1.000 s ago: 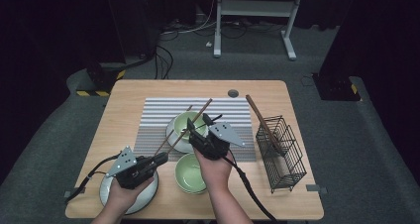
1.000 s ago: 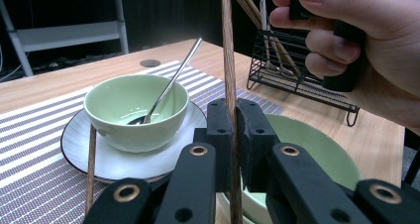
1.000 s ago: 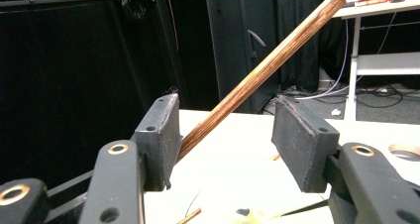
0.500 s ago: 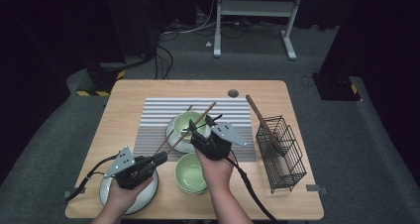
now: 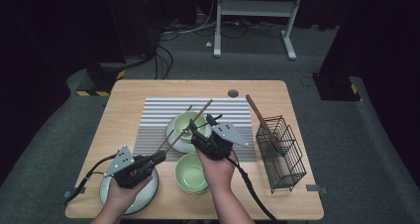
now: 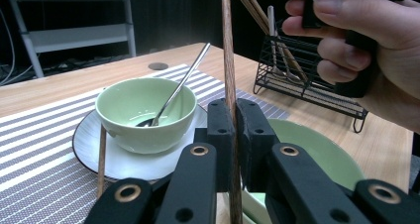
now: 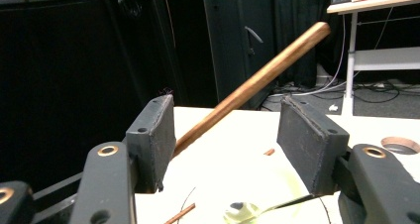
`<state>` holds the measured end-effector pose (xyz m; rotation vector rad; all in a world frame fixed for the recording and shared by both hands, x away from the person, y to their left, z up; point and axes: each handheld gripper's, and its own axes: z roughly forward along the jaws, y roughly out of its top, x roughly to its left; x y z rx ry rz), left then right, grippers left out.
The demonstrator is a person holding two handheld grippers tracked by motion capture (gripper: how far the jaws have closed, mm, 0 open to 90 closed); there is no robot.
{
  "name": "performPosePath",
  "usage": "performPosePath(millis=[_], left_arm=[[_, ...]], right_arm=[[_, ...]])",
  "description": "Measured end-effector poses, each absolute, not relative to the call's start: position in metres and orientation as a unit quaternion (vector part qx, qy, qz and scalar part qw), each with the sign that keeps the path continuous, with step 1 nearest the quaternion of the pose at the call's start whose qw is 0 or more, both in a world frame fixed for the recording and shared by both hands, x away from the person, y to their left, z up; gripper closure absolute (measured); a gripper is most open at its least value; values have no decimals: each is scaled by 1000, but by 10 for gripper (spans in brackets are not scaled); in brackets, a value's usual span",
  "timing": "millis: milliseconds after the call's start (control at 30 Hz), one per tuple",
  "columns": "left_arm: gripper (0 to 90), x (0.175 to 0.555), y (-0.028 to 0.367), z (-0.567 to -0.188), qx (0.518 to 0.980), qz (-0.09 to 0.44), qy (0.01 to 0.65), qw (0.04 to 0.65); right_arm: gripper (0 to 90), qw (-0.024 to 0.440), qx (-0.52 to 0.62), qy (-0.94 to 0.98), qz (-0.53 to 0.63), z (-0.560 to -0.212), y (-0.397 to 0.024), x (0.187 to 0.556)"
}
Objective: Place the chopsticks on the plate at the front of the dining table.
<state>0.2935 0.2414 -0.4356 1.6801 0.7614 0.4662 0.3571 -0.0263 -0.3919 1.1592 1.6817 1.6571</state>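
My left gripper [image 5: 157, 158] [image 6: 234, 130] is shut on a brown chopstick [image 5: 203, 109] [image 6: 228, 60] near its lower end; the stick slants up and to the right over the green bowl [image 5: 185, 121] [image 6: 143, 110]. My right gripper [image 5: 196, 131] [image 7: 225, 135] stands open around the same chopstick [image 7: 257, 83], which passes between its pads close to the left one; its jaws have just been opening a little. The bowl sits on a white plate [image 5: 173, 135] [image 6: 124, 159] and holds a metal spoon [image 6: 183, 85]. A second chopstick [image 5: 166, 140] [image 6: 101, 159] leans on the plate's rim.
A second green bowl [image 5: 191, 172] [image 6: 317, 154] stands at the front, between my hands. A white plate [image 5: 141, 196] lies under my left hand. A black wire basket [image 5: 280, 152] [image 6: 307, 80] with chopsticks [image 5: 261, 122] stands at the right. A striped mat [image 5: 153, 117] covers the table's middle.
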Motion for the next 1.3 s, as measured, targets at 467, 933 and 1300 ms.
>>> performPosePath(millis=[467, 933, 1300], left_arm=[[851, 296, 244, -434, 717, 216, 343, 567], [851, 293, 243, -430, 729, 234, 351, 539], [851, 303, 248, -432, 735, 234, 370, 517]], right_arm=[[457, 296, 409, 646, 573, -389, -39, 345], [518, 326, 410, 667, 531, -402, -58, 333], [481, 337, 411, 688, 494, -424, -71, 321]])
